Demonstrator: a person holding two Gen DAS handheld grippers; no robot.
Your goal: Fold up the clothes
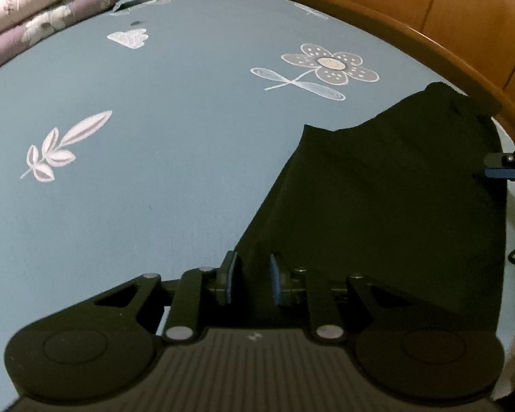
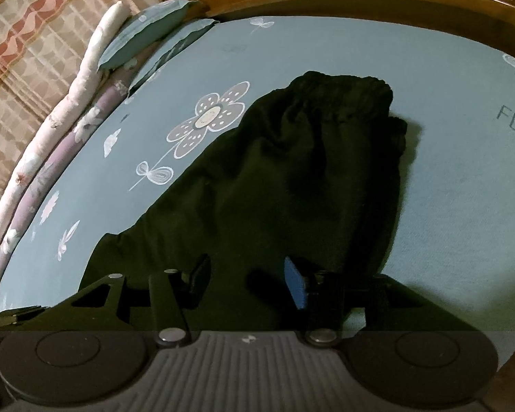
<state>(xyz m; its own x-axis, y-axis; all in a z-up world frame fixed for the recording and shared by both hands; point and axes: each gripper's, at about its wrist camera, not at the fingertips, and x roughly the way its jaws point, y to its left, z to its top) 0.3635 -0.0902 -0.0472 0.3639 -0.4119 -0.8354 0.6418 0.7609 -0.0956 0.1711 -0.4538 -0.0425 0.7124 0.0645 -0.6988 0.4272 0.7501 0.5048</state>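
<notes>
Black garment (image 2: 292,178) on floral bedsheet (image 1: 154,130)

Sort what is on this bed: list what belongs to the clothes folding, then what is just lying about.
Belongs to the job:
- black garment
- left gripper, pinching the garment's edge
- right gripper, jaws apart over the garment

Just lying about:
- folded floral quilts
- blue pillow
- flower-print bedsheet
- wooden bed frame
</notes>
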